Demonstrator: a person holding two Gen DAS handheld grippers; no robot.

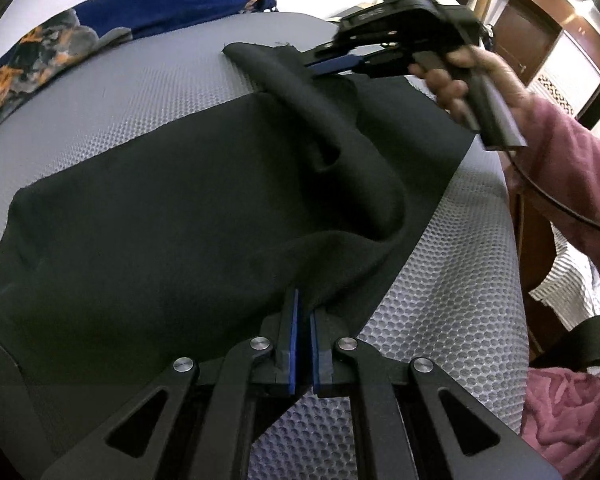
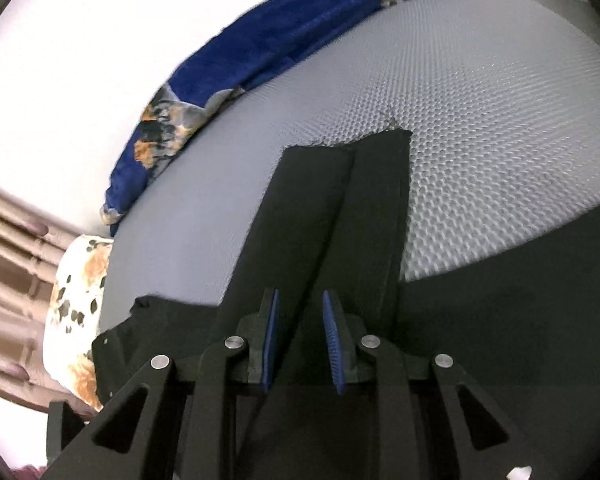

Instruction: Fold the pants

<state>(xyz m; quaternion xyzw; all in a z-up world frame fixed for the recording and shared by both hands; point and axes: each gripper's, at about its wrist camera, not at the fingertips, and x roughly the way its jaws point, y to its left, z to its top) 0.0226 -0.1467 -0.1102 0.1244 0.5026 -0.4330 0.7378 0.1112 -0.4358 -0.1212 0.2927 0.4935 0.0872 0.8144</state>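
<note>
- Black pants were seen spread on the grey honeycomb mattress, with one strip of cloth lifted off the flat part into a raised ridge.
- Left gripper: blue pads were nearly together, with a bunched fold of the pants pinched at the tips. It was judged to be holding cloth.
- Right gripper: in the left wrist view its fingers were closed on the far end of the same ridge, near the leg hem.
- In the right wrist view, a wider gap showed between the right gripper's pads, with a thick double layer of leg running straight out between them. A grip was taken as likely there.
- Key relation: the lifted strip's long axis ran from one gripper to the other, the left at the near end and the right at the far end.
- The flat body of the pants lay to the left of that line.
- Judged next need: both ends to be carried sideways together, the line kept taut.
- A blue floral blanket was noted along the far edge, well apart.
</note>
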